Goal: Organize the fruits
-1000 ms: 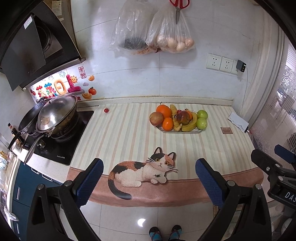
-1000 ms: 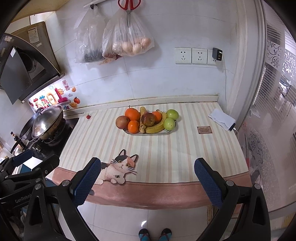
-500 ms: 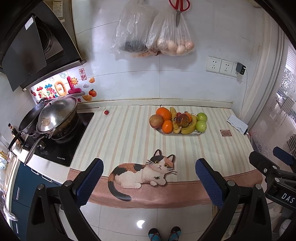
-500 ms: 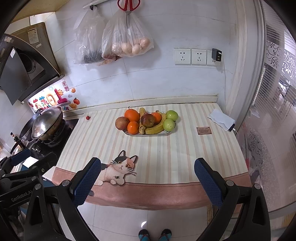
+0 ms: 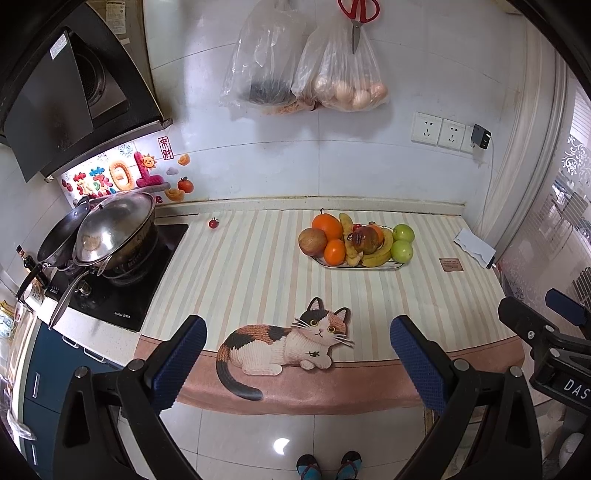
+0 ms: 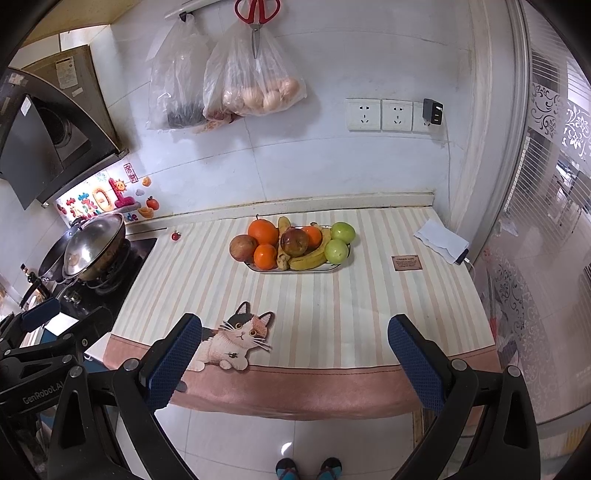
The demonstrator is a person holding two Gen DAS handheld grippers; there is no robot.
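A tray [image 5: 397,264] [image 6: 295,270] stands at the back of the striped counter, piled with oranges [image 5: 326,226] [image 6: 262,232], a brown apple [image 5: 312,242] [image 6: 242,247], bananas [image 5: 376,258] [image 6: 308,261], a dark red fruit [image 6: 294,242] and two green apples [image 5: 402,233] [image 6: 342,232]. A small cherry tomato [image 5: 213,223] [image 6: 176,236] lies alone near the stove. My left gripper [image 5: 298,356] and right gripper [image 6: 294,352] are both open and empty, held off the counter's front edge, far from the fruit.
A stove with a lidded wok [image 5: 110,232] [image 6: 90,251] is at the left. A cat picture [image 5: 284,341] is on the mat at the front. A white cloth [image 6: 441,240] and a small brown card [image 6: 406,263] lie at the right. Bags and scissors [image 5: 357,14] hang on the wall.
Both grippers have drawn back slightly from the counter, so the fruit tray sits a little farther away in both views. Both stay open and empty.
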